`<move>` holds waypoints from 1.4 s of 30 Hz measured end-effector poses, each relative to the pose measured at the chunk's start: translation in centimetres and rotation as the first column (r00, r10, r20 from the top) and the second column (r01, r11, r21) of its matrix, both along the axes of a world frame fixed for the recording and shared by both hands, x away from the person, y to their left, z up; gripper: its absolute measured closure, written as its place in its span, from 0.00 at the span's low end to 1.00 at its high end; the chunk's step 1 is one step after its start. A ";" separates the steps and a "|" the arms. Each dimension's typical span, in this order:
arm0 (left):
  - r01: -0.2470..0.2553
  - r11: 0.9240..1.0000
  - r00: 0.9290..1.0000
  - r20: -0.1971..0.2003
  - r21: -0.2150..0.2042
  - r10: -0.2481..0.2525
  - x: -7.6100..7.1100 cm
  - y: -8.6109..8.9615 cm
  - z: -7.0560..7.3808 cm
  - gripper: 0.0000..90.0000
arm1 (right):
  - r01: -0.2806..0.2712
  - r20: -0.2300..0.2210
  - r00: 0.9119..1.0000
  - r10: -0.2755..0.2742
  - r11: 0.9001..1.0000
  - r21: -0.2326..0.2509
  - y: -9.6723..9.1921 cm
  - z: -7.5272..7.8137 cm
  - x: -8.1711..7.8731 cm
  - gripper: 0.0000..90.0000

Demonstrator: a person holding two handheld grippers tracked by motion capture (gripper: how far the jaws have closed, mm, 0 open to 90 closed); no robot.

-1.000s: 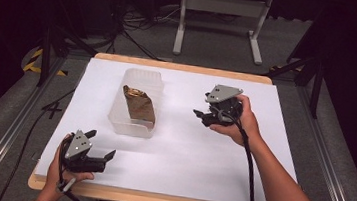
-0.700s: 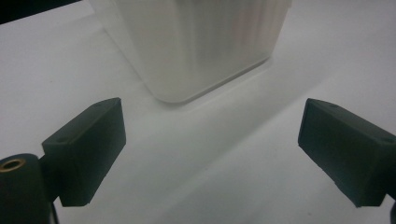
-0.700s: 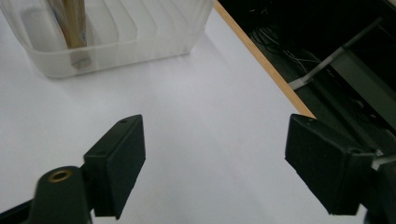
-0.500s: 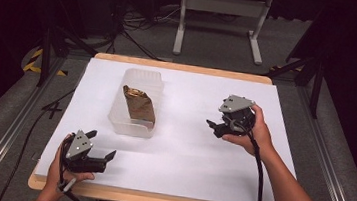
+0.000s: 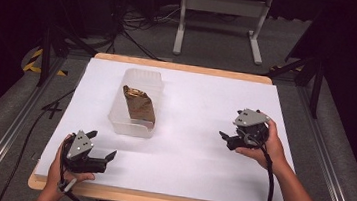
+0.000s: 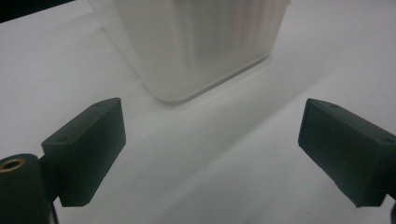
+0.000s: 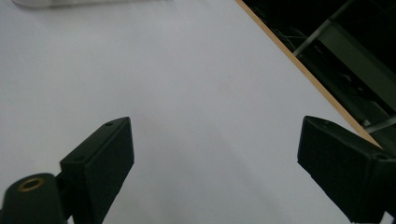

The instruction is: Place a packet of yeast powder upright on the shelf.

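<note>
Black and spread wide, the jaws of our right gripper (image 5: pixel 229 137) have just been opening with nothing between them, and in the right gripper view they frame bare white sheet (image 7: pixel 187 84) with the wooden table edge (image 7: pixel 299 65) running off behind. Our right hand (image 5: pixel 262 144) holds it low over the right part of the table, well apart from the container. Our left gripper (image 5: pixel 101 147) is equally wide and empty, held by our left hand (image 5: pixel 61 168) near the front left corner; in the left gripper view its jaws point at the ribbed wall of the translucent plastic container (image 6: pixel 196 42), which stands near but untouched. From the high view, that container (image 5: pixel 136 103) sits upright left of centre, and a brown crumpled bag (image 5: pixel 139 107) lies inside it, leaning along its length.
</note>
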State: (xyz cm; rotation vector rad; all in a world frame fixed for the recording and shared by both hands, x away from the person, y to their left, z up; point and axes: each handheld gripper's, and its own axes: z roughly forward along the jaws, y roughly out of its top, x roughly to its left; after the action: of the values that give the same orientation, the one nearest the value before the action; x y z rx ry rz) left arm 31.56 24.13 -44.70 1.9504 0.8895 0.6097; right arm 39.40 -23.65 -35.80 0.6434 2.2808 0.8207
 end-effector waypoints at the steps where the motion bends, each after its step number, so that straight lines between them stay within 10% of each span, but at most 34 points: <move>1: 0.000 1.000 1.000 0.001 0.002 0.000 0.0 0.0 0.0 0.09 | 0.004 -0.001 1.000 -0.005 1.000 -0.004 -0.4 -0.2 -0.2 0.12; 26: 0.003 1.000 1.000 0.002 0.000 -0.003 0.1 -0.2 0.0 0.09 | 0.112 -0.014 0.994 -0.112 0.992 0.055 -7.9 -3.8 -5.7 0.11; 42: -0.013 1.000 1.000 0.003 -0.009 0.013 0.3 0.0 0.2 0.09 | 0.206 -0.015 0.978 -0.208 0.953 0.220 -13.5 -5.8 -9.2 0.11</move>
State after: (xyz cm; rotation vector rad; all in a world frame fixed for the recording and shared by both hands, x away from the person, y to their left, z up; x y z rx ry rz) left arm 31.88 24.12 -44.54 1.9369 0.9021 0.6151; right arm 30.20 -37.17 -41.63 0.9602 2.0861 0.9781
